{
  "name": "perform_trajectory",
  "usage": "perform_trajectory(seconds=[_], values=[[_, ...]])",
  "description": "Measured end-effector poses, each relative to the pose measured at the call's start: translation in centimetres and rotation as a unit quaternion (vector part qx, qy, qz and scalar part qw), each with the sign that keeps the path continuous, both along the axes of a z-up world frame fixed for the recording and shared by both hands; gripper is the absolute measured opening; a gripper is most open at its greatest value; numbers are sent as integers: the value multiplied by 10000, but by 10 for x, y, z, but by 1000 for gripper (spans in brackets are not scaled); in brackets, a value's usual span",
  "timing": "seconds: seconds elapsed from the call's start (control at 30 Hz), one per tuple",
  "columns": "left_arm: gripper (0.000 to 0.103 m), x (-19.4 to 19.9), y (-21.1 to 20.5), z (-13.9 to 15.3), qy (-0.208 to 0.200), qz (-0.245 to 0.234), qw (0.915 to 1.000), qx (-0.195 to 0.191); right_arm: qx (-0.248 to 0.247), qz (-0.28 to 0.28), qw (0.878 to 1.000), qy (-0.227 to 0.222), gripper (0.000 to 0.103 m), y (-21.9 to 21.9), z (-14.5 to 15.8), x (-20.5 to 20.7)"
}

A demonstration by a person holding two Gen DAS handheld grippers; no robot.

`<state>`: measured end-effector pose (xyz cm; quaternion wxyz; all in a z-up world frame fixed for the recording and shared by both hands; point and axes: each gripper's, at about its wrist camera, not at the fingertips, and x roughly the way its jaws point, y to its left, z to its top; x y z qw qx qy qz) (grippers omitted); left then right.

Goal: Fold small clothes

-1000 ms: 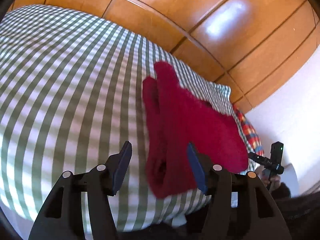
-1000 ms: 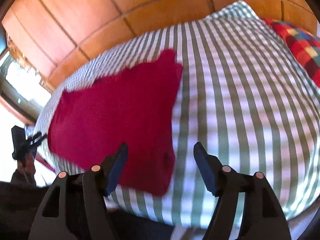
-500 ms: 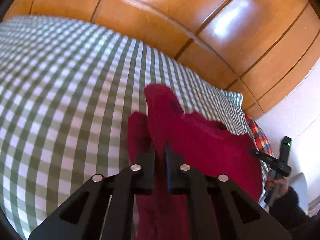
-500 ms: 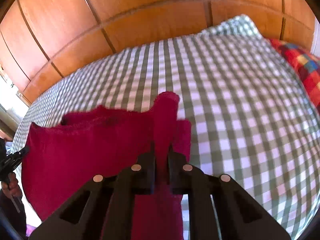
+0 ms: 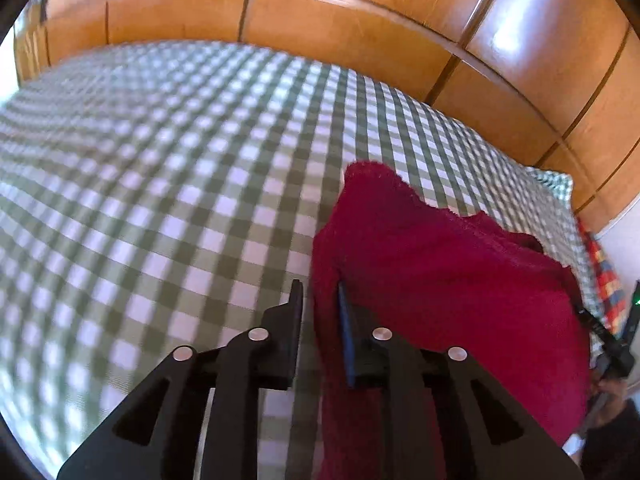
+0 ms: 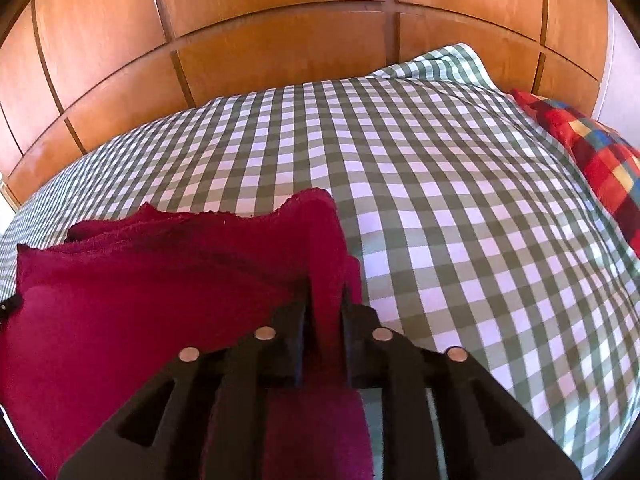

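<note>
While both grippers sit at opposite side edges of the red cloth [image 5: 440, 280], we read this as mid-fold, with the near edge carried over. Left gripper [image 5: 320, 312]: jaws have just been opening, narrow gap, cloth edge between them, left pad looks clear of it, so likely releasing. Right gripper [image 6: 324, 304]: jaws also just opening, a fold of cloth standing between them; can't tell if the pads still press. Cloth lies bunched on the bed [image 6: 440, 200], near its front, upper layer ragged-edged and not flat. Bed has a green-white check cover; plaid pillow [image 6: 592, 152] at the right, wooden panels [image 6: 280, 40] behind. Next, we'd judge, is flattening the layers.
</note>
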<state>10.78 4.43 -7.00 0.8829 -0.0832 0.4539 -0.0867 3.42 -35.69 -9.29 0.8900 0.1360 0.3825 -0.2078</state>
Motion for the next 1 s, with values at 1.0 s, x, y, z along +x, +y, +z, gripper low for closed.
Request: perform_trajectory(seconds=[1.0], values=[[19,-78,-56,0,-744,-330,9923,934,160,1316,9908,-273,71,105,-12,-33]])
